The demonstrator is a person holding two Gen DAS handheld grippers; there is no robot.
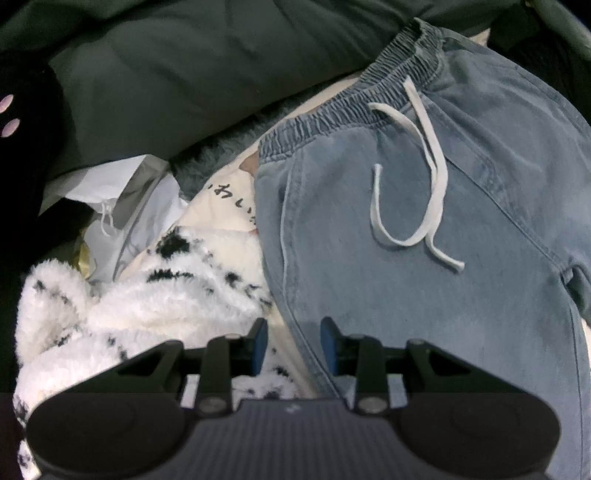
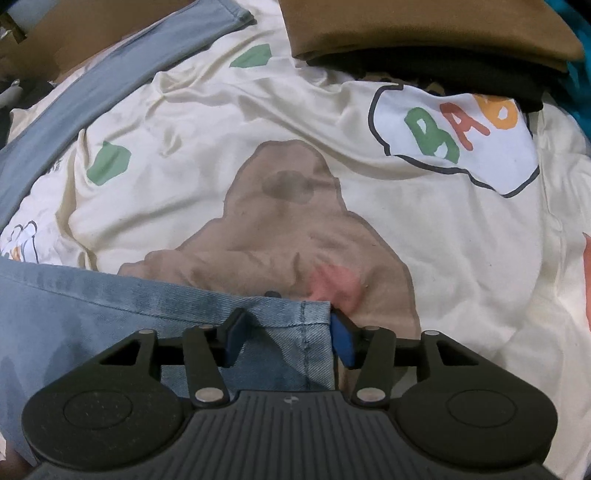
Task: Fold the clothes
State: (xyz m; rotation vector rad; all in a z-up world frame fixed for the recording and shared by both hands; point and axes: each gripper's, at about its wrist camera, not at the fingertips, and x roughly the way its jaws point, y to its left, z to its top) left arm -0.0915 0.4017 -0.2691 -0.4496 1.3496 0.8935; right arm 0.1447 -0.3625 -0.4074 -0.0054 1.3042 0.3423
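Left wrist: left gripper (image 1: 293, 341) fingers open, gripping nothing, straddling the side edge of the denim pants (image 1: 424, 229). Fuzzy spotted fabric (image 1: 122, 306) crowds the left finger; risk is pinching it along with the denim. Loose drawstring (image 1: 432, 166) ahead could snag.

Right wrist: right gripper (image 2: 286, 339) fingers open around the pants' hem corner (image 2: 295, 332), not clamped. Risk: catching the printed sheet (image 2: 258, 122) beneath. Clear sheet ahead; brown folded stack (image 2: 424, 33) limits far-right.
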